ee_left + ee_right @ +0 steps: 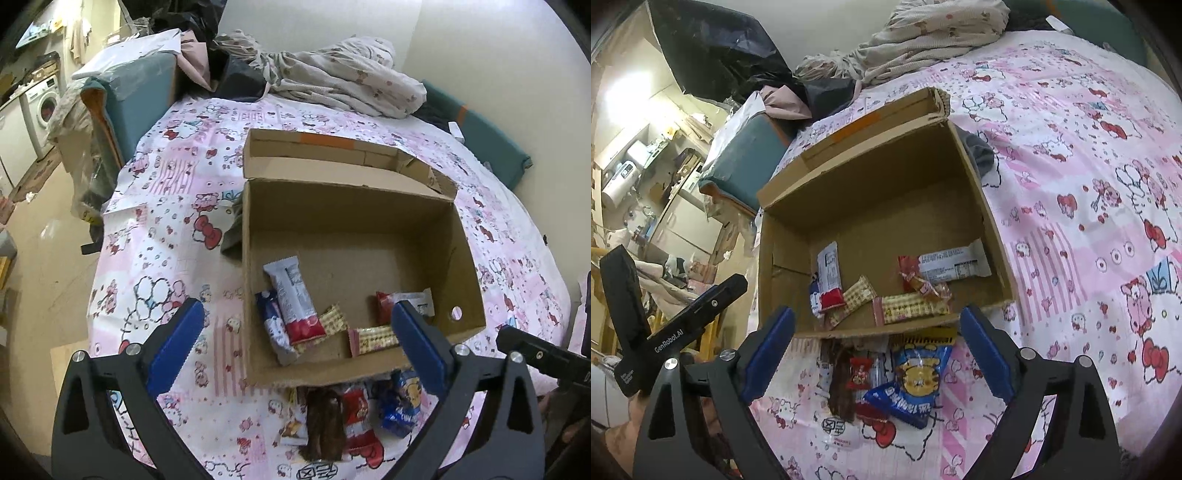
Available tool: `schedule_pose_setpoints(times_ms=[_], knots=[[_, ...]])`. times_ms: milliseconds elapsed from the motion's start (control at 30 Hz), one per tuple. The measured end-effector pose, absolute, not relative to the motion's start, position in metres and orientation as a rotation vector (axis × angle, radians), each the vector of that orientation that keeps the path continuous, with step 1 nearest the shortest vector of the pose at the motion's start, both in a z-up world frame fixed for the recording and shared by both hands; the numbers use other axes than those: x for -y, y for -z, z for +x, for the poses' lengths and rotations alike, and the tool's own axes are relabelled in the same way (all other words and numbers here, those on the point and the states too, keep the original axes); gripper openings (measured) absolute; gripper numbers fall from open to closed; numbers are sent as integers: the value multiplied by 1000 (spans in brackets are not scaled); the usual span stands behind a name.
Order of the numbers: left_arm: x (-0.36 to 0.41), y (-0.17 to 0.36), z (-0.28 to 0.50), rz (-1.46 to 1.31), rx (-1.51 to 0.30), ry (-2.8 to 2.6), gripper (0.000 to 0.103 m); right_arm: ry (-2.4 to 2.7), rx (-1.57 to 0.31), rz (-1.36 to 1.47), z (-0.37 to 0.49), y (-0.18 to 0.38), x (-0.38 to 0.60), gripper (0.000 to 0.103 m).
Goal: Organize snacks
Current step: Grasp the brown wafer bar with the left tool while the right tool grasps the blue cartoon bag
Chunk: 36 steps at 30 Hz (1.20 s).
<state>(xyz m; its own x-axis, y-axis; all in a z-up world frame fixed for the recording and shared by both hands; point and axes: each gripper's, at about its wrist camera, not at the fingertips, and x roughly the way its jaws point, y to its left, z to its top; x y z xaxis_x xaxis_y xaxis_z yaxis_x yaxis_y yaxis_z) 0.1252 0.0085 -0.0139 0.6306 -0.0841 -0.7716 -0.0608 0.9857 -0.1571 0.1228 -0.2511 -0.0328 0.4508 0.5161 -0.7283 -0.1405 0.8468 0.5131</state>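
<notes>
Pink bedsheet (1089, 184) holds box (871, 206) beside loose snacks (905, 380) — handy for loading; left gripper (299, 332) and right gripper (877, 332) both released, empty.

A lived-in home, a small flat by the look of it: a bed (177, 206) under a pink cartoon-cat sheet, crumpled bedding (343, 85) against the wall, and a washing machine (46, 105) set under a cluttered counter (646, 177) alongside.
</notes>
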Motion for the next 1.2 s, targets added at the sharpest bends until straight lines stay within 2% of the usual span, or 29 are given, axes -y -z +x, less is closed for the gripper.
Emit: schedule_pose_setpoints(times_ms=[733,1033,1200], knots=[[-15,27,81,-158,-1015,-57,100,-377,-1142,505,92,56,257,93],[-20,44,71,-164,-1099,-80,100,-332,-1217,375,87,74,243,93],[-29,57,72,-205,-1143,-92,100,-335,-1255,415,86,83,242,93]])
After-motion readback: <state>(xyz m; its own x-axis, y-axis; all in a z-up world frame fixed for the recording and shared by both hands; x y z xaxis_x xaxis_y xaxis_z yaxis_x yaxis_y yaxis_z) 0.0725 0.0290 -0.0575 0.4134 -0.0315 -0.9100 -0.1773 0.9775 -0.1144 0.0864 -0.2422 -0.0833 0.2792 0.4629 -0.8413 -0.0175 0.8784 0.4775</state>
